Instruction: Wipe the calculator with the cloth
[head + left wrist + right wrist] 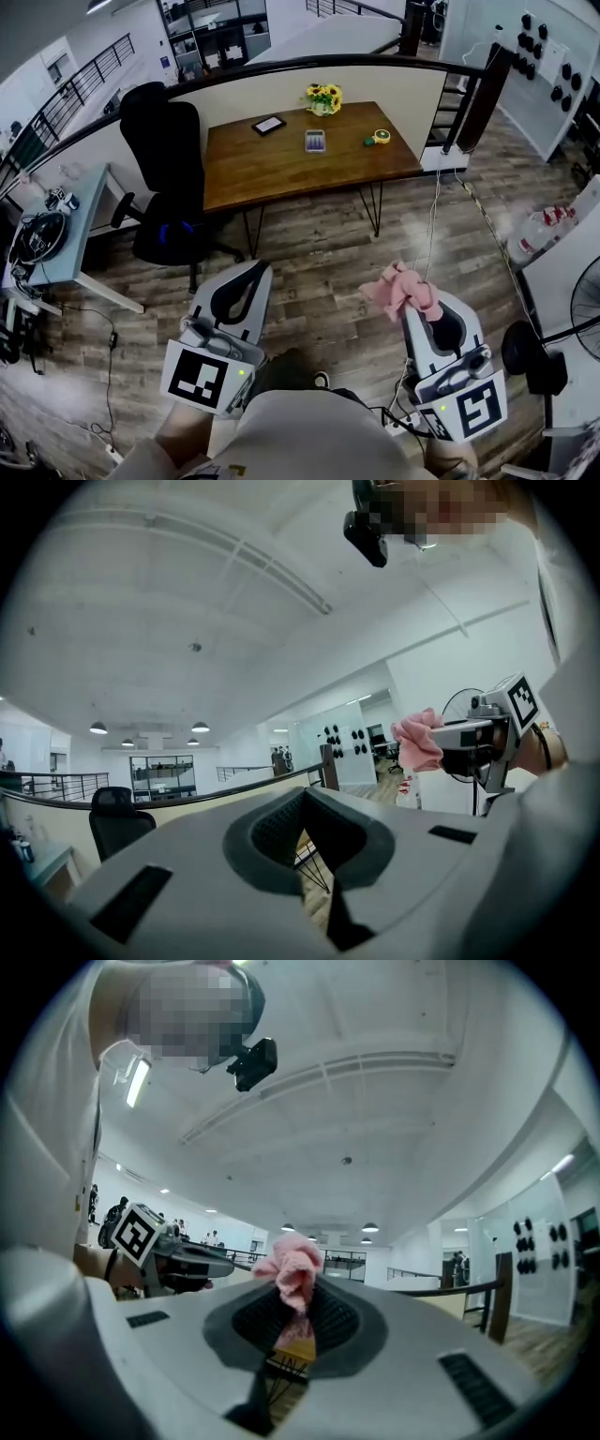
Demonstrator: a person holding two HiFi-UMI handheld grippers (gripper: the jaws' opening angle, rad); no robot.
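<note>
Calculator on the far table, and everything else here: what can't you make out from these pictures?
- calculator: head view, too small to show keys or dirt.
- green-and-yellow thing beside it: head view, too small to identify.
- pads of the right gripper: right gripper view, covered by the pink cloth pinched between them.

A: What sits between the jaws of the right gripper (295, 1321)?

B: A pink cloth (291, 1265), pinched between the dark ribbed pads. Its bunched end stands up above them, and a strip hangs down in the gap.

A: And off to the left?

B: The left gripper (223, 1265), lying level, its marker cube (137, 1232) turned this way.

A: Behind all that?

B: A white ceiling with round lamps (369, 1227), a dark railing (422, 1288), and a wooden post (502, 1297) at the right.
</note>
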